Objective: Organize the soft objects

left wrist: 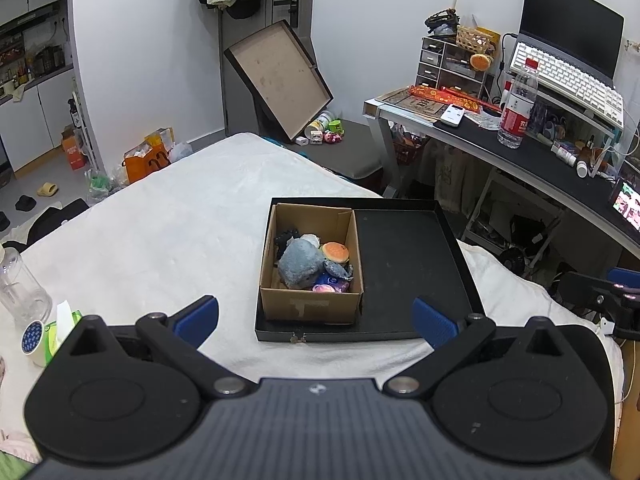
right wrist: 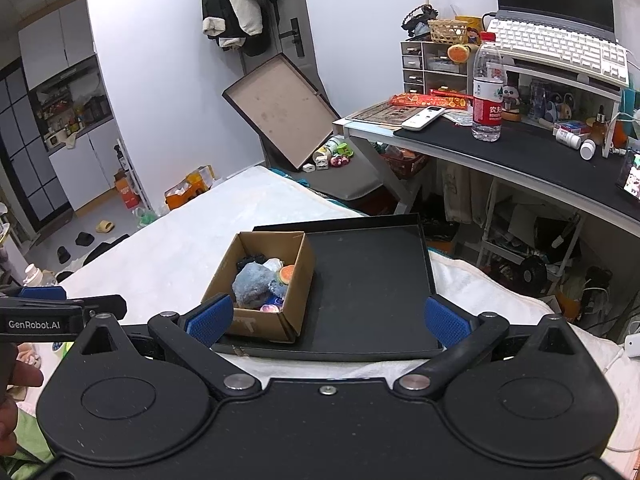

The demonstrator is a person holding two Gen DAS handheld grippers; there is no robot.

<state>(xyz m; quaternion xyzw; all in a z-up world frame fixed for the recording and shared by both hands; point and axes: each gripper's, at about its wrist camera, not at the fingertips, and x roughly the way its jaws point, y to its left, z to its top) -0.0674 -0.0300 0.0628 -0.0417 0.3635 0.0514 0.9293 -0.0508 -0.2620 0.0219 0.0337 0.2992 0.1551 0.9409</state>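
The cardboard box [left wrist: 311, 264] of soft toys [left wrist: 298, 266] sits in the left half of the black tray [left wrist: 412, 264] on the bed. It lies at twelve o'clock from the left gripper [left wrist: 316, 316] and eleven o'clock from the right gripper [right wrist: 328, 318], so the left looks nearer. Both grippers are spread wide, holding nothing.

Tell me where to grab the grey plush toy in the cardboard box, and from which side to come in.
Grip the grey plush toy across its rounded upper body, coming straight down from above. The cardboard box walls it in on all sides, and it lies on top of the pile, so only its top is free. The burger toy presses against its right, so probably set the fingers front to back. Both grippers are open.
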